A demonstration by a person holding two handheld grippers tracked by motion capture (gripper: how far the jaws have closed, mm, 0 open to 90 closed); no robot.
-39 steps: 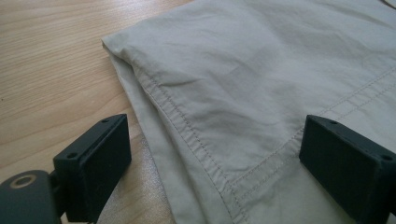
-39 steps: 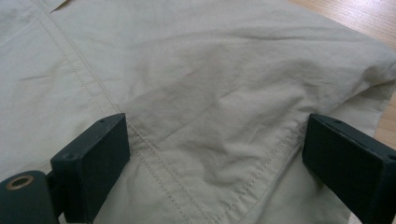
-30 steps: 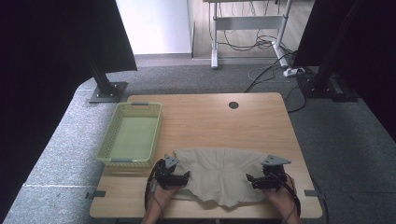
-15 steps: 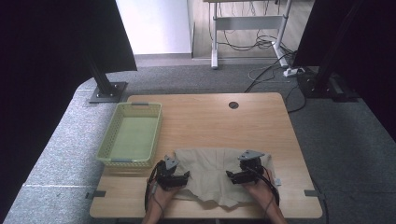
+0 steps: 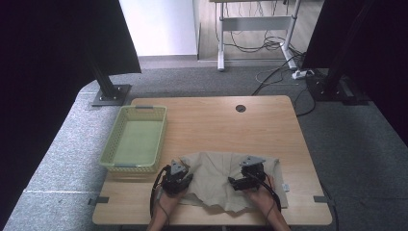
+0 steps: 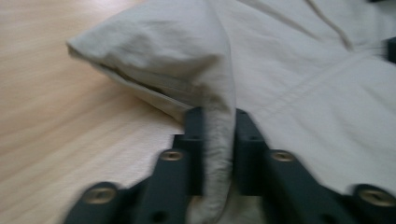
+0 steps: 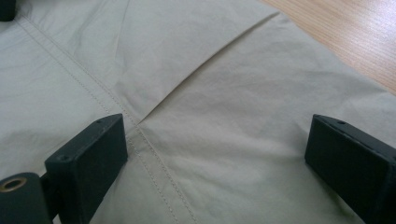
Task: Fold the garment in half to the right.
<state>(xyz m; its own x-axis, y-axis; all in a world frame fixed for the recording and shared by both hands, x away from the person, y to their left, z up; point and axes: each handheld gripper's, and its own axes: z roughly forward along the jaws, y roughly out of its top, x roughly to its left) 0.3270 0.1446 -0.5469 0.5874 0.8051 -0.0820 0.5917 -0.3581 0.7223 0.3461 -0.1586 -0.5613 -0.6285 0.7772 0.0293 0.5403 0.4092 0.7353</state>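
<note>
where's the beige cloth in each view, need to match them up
High view: beige cloth lies at the table's near edge, between both tongs.
Left gripper view: cloth spreads across the upper right, one fold pinched in the left tongs.
Right gripper view: cloth lies under the open right tongs.
Shared landmark: the cloth's stitched seam.

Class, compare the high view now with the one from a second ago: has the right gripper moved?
Yes. The right gripper has slid inward over the beige garment, away from the table's right edge and toward the left gripper.
</note>
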